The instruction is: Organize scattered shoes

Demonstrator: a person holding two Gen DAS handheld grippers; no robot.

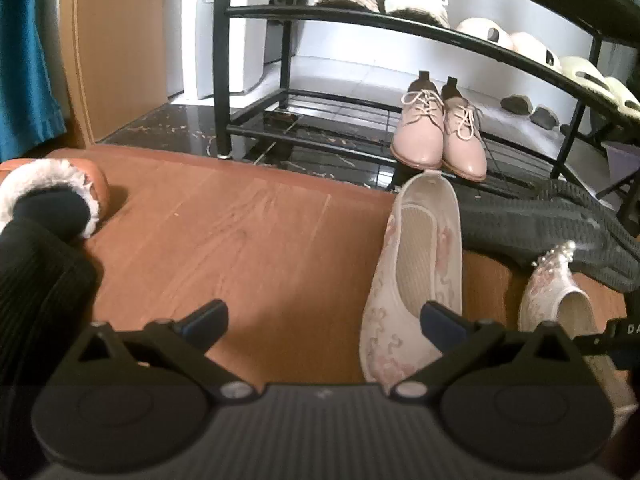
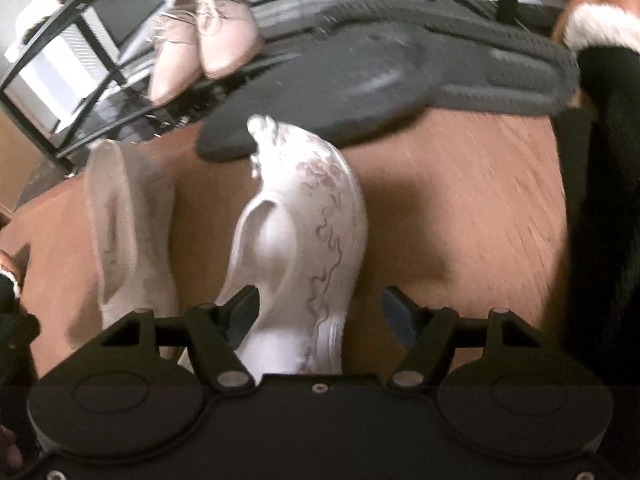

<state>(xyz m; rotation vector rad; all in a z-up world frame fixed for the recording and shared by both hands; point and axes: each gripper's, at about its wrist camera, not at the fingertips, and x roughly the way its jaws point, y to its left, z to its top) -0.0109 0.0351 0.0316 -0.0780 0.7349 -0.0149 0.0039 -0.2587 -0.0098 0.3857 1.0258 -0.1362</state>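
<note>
Two white flats with pink embroidery lie on the wooden floor. In the left wrist view, one flat lies just right of my left gripper, which is open over bare floor; its right finger overlaps the shoe's edge. The pearl-toed flat sits farther right. In the right wrist view, the pearl-toed flat leans on its side with its heel between the fingers of my open right gripper. The left finger is at the shoe's opening and the right finger stands apart from it. The other flat lies to the left.
A black shoe rack stands ahead, with pink lace-up shoes on its lower shelf and pale shoes above. A dark grey mat lies before it. A person's foot in a fur-lined slipper rests at the left.
</note>
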